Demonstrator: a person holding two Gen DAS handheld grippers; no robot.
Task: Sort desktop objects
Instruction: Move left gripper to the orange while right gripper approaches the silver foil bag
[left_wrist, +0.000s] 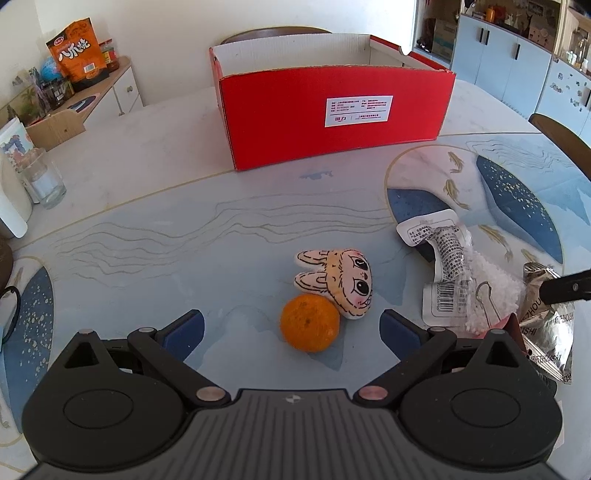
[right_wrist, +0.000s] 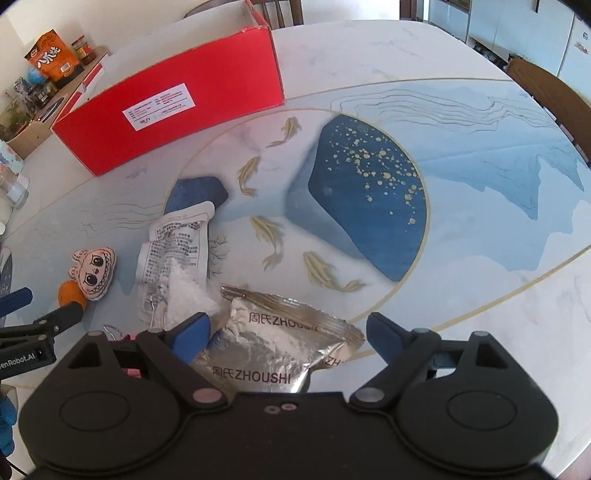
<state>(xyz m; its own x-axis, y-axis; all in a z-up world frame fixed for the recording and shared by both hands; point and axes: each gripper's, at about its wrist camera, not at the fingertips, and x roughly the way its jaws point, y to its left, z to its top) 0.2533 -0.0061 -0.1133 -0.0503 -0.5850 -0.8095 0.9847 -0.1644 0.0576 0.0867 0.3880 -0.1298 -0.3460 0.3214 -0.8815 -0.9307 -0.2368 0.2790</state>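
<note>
An orange (left_wrist: 309, 323) lies on the patterned table between the wide-apart fingers of my left gripper (left_wrist: 291, 319), which is open and not touching it. A plush bunny head (left_wrist: 340, 284) leans against the orange's far side. My right gripper (right_wrist: 287, 319) is open over a silver ZHOUSHI packet (right_wrist: 280, 343); the packet lies between the fingers, and the right finger stands apart from it. A crumpled white packet (right_wrist: 177, 243) with white fluff lies just left of the silver one. The open red box (left_wrist: 332, 110) stands at the back of the table. The left gripper (right_wrist: 44, 304) shows by the orange (right_wrist: 68, 291).
A glass jar (left_wrist: 44, 181) and a white jug (left_wrist: 11, 206) stand at the table's left edge. A wire clip (left_wrist: 484, 295) with something pink lies beside the white packet. A wooden chair (right_wrist: 546, 96) is at the far right. A side cabinet holds an orange snack bag (left_wrist: 75, 48).
</note>
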